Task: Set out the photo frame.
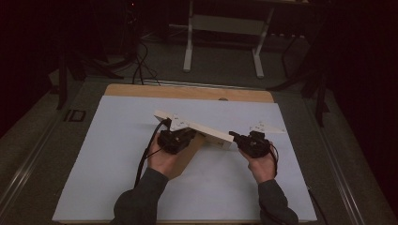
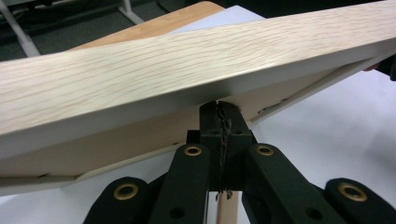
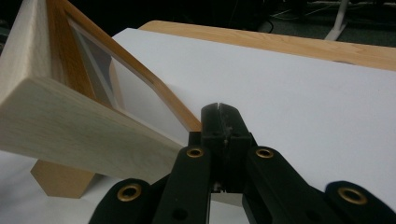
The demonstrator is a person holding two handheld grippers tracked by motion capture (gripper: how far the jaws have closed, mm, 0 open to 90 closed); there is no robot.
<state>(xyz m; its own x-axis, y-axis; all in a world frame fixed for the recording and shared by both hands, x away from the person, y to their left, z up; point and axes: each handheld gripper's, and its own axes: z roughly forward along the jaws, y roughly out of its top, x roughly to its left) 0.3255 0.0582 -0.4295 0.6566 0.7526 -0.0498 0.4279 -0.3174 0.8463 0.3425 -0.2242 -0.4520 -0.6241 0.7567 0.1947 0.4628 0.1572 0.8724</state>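
Note:
A pale wooden frame (image 1: 197, 127) with a clear pane stands tilted on the white sheet (image 1: 112, 159), its long edge raised. My left gripper (image 1: 187, 135) is shut and empty. Its closed tips (image 2: 219, 106) sit right under the frame's pale underside (image 2: 187, 60), and I cannot tell whether they touch it. My right gripper (image 1: 233, 136) is also shut and empty, at the frame's right end. Its tips (image 3: 219, 108) lie beside the lower corner of the frame (image 3: 70, 121). A wooden piece (image 3: 60, 179) shows beneath that corner.
The white sheet covers a wooden tabletop (image 1: 187, 91), whose bare strip runs along the far edge. Beyond it are a white table stand (image 1: 223, 28) and cables (image 1: 141, 65) on the dark floor. A metal rail (image 1: 338, 178) runs along the right side.

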